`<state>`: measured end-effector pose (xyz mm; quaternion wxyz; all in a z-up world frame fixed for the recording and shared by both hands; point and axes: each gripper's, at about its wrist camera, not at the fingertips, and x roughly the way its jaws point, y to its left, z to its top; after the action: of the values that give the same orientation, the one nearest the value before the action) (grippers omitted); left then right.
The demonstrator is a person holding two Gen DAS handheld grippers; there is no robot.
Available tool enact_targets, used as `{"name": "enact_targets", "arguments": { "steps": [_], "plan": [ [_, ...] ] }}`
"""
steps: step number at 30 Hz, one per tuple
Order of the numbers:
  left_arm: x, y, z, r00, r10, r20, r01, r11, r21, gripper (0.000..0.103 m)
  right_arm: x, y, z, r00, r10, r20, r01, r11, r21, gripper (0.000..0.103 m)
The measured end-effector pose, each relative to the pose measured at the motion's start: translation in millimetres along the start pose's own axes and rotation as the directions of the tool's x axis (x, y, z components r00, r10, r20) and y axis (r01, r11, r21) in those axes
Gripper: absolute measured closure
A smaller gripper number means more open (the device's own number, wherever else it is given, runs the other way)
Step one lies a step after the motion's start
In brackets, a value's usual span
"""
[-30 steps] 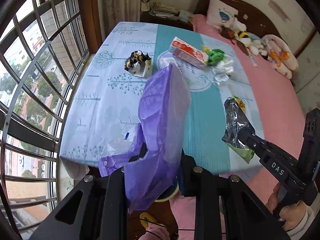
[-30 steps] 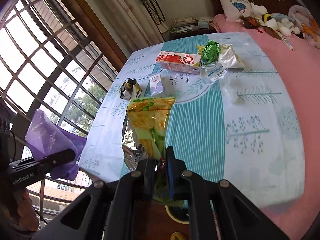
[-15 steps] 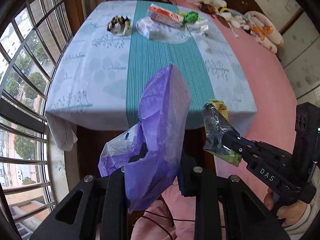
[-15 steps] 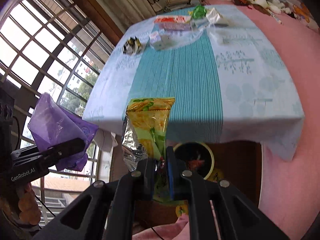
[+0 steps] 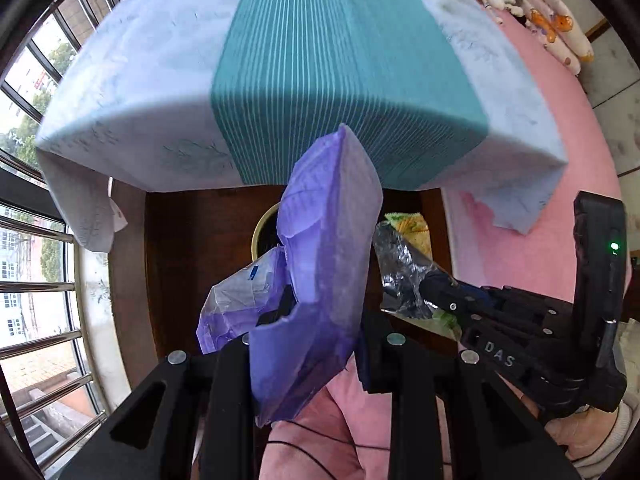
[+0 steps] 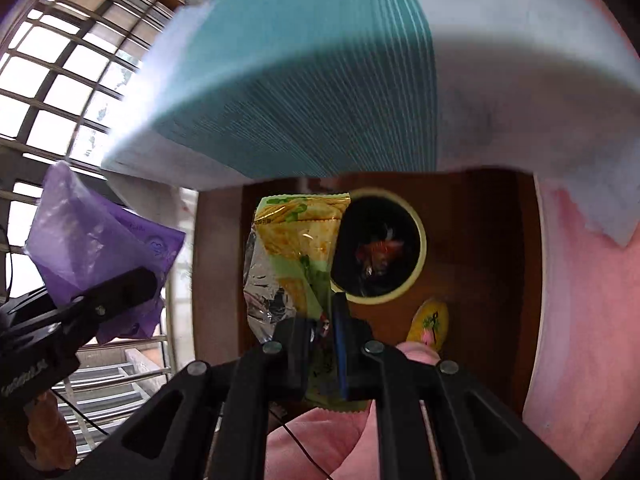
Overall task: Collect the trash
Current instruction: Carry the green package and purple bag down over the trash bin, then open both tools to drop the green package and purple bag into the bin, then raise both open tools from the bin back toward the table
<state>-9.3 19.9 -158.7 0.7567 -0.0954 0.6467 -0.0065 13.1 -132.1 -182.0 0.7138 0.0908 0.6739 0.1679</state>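
Note:
My left gripper [image 5: 304, 332] is shut on a crumpled purple plastic bag [image 5: 324, 264], with a clear wrapper [image 5: 240, 292] bunched beside it. To its right, my right gripper [image 5: 424, 288] is shut on a green-and-yellow snack wrapper [image 5: 404, 224] with a silver lining. In the right wrist view the snack wrapper [image 6: 296, 240] stands up from my right gripper [image 6: 324, 332], just left of a round cream-rimmed trash bin [image 6: 378, 301] on the floor. The purple bag [image 6: 92, 248] and left gripper [image 6: 132, 284] hang further left. The bin's rim [image 5: 257, 232] peeks out behind the bag.
The table's front edge, draped in a teal-striped cloth [image 5: 340, 60], overhangs the dark wooden floor [image 6: 480, 240]. A pink bedspread [image 6: 580, 300] hangs on the right. A small yellow object [image 6: 430, 324] lies by the bin. Barred windows [image 5: 36, 280] run along the left.
Both grippers have dropped from above the table to below its front edge and tilted downward. The table's litter has left view and the floor bin has appeared. Both grips are unchanged.

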Motion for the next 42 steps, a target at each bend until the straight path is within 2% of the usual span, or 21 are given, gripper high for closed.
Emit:
{"name": "enact_targets", "arguments": {
  "steps": [8, 16, 21, 22, 23, 25, 26, 27, 29, 34, 42],
  "plan": [
    [116.1, 7.9, -1.6, 0.998, -0.041, -0.056, 0.037, 0.997, -0.069, 0.079, 109.8, -40.1, 8.2, 0.994, -0.06, -0.096, 0.065, 0.996, 0.052, 0.092],
    [233.1, 21.6, 6.8, 0.997, -0.027, -0.067, 0.018, 0.992, -0.127, 0.077, 215.5, -81.3, 15.1, 0.992, -0.068, -0.104, 0.075, 0.995, 0.072, 0.088],
    [277.4, 23.0, 12.0, 0.998, 0.025, -0.062, -0.03, 0.996, -0.089, 0.063, 262.3, -104.5, 13.2, 0.993, -0.054, -0.105, 0.064, 0.993, 0.097, 0.084],
    [283.0, 22.6, 12.4, 0.997, 0.039, -0.064, -0.044, 0.996, -0.077, 0.056, 267.9, -107.3, 14.2, 0.994, -0.047, -0.101, 0.058, 0.993, 0.102, 0.083],
    [287.5, 25.2, 13.1, 0.997, 0.049, -0.066, -0.054, 0.996, -0.071, 0.052, 271.0, -108.9, 15.9, 0.995, -0.037, -0.096, 0.047, 0.993, 0.107, 0.078],
    [291.2, 27.6, 14.9, 0.996, 0.068, -0.061, -0.072, 0.995, -0.064, 0.039, 275.5, -110.5, 19.7, 0.996, -0.019, -0.083, 0.029, 0.992, 0.12, 0.061],
    [292.8, 28.2, 15.2, 0.995, 0.077, -0.057, -0.081, 0.995, -0.061, 0.036, 277.7, -111.3, 21.3, 0.997, -0.014, -0.08, 0.024, 0.992, 0.124, 0.047],
    [294.4, 29.7, 15.5, 0.995, 0.087, -0.053, -0.09, 0.994, -0.061, 0.032, 278.7, -110.6, 23.1, 0.997, -0.011, -0.078, 0.021, 0.992, 0.126, 0.04],
    [296.5, 36.7, 15.4, 0.993, 0.108, -0.05, -0.111, 0.991, -0.068, 0.023, 280.5, -109.3, 24.7, 0.996, -0.031, -0.08, 0.041, 0.991, 0.124, 0.035],
    [300.7, 52.0, 17.2, 0.989, 0.132, -0.068, -0.139, 0.985, -0.104, 0.005, 281.4, -109.1, 26.2, 0.994, -0.068, -0.087, 0.078, 0.989, 0.122, 0.034],
    [281.2, 49.0, 10.0, 0.987, 0.161, -0.026, -0.163, 0.983, -0.086, 0.005, 266.3, -106.0, 25.9, 0.994, -0.095, -0.056, 0.101, 0.99, 0.096, 0.033]
  ]
}}
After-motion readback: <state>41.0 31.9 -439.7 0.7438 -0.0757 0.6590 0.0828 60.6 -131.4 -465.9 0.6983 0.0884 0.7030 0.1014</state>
